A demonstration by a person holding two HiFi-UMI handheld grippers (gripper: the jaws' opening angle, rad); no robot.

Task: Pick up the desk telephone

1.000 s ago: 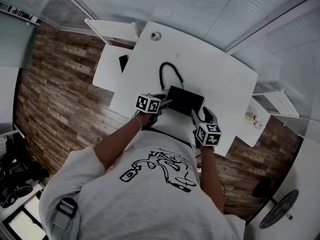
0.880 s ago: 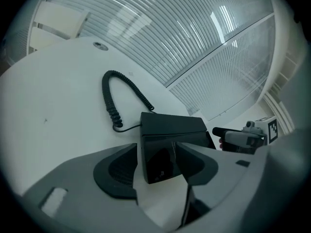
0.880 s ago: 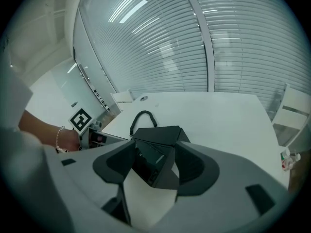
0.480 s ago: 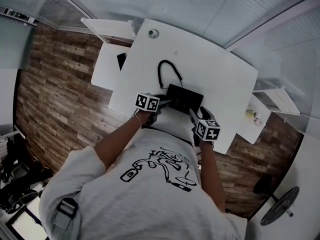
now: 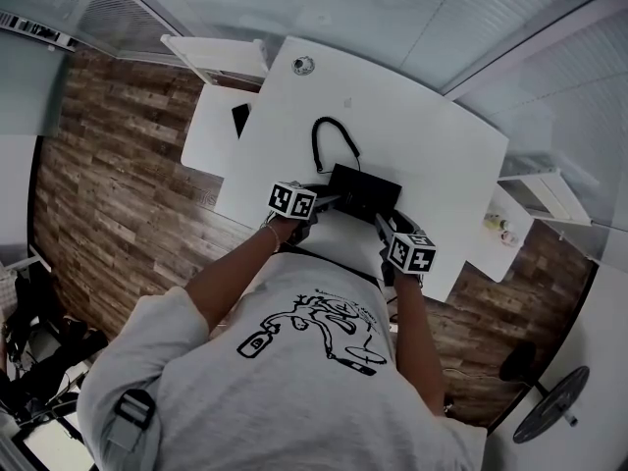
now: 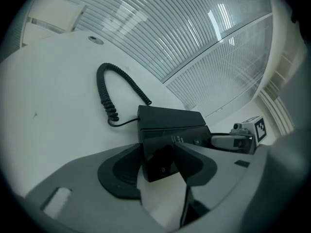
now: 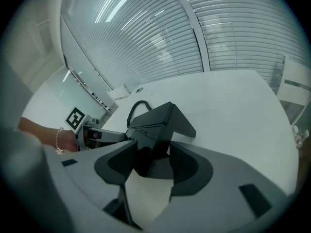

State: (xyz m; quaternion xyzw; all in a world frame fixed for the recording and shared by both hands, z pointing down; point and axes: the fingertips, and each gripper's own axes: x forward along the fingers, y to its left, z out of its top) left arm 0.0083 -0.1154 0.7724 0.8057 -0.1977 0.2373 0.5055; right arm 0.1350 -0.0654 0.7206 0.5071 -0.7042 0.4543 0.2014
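On the far left, a brown wood-plank floor ran beside a small white side table. The left gripper, held by a bare arm with a thin bracelet at the wrist, reached in from the left over the near edge of the large white table. Its fingers had just been closing and were clenched on the near left corner of the black wedge-shaped desk telephone, with a pad against each side of that corner. The telephone sat near the table's front edge, between the two grippers. As far as the views showed, it rested on the tabletop. A black coiled cord looped over the table behind the telephone's left end. The right gripper came in from the right. Its fingers had also just been closing and gripped the telephone's near right corner. Farther right, a white shelf unit stood beside the table.
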